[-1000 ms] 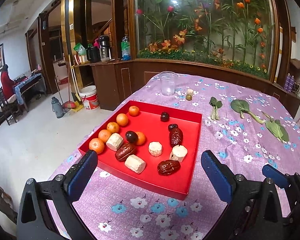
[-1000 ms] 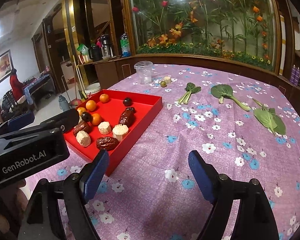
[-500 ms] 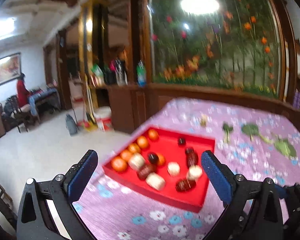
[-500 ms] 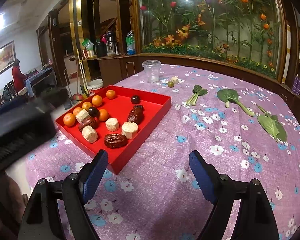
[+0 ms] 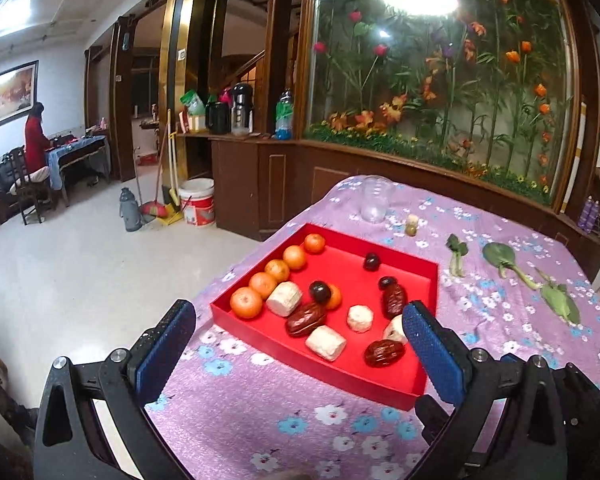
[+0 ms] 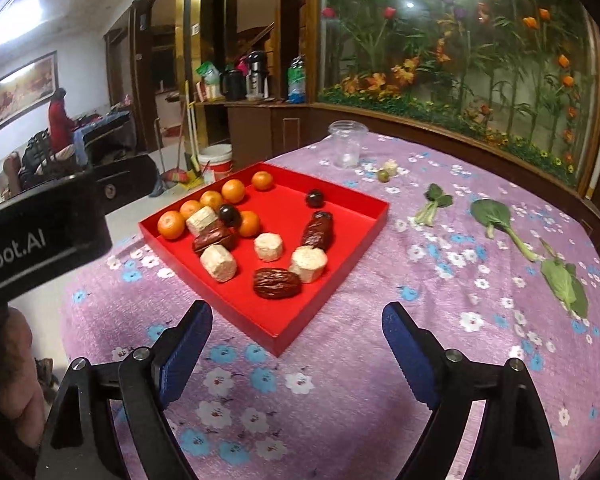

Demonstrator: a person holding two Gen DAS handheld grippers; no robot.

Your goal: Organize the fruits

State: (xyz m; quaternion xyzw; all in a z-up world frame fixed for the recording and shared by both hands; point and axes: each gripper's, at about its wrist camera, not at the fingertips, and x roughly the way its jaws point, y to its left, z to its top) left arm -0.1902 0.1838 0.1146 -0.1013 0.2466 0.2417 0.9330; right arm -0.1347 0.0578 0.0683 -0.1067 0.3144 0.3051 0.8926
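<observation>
A red tray [image 5: 300, 356] sits on the flowered purple tablecloth. It holds a row of oranges [image 5: 277, 271], dark plums [image 5: 371, 261], red dates [image 5: 385, 353] and white cut chunks [image 5: 326, 343], all mixed together. My left gripper [image 5: 298, 332] hovers open just before the tray's near edge, with nothing between its blue pads. The right gripper [image 6: 296, 320] hangs over the cloth by the tray's near corner [image 6: 278, 344]. Its jaws are opening and hold nothing. The left gripper's black body [image 6: 40, 232] shows at the left in the right wrist view.
A clear plastic cup [image 5: 374, 204] stands behind the tray, with a small green fruit [image 5: 411, 230] beside it. Leafy greens [image 5: 500, 258] lie on the cloth to the right. The table's left edge drops to the floor. A person in red stands far off at the left.
Both grippers have drawn back a little from the tray and rolled. The tray now sits farther off in both views. Nothing in the tray has moved.
</observation>
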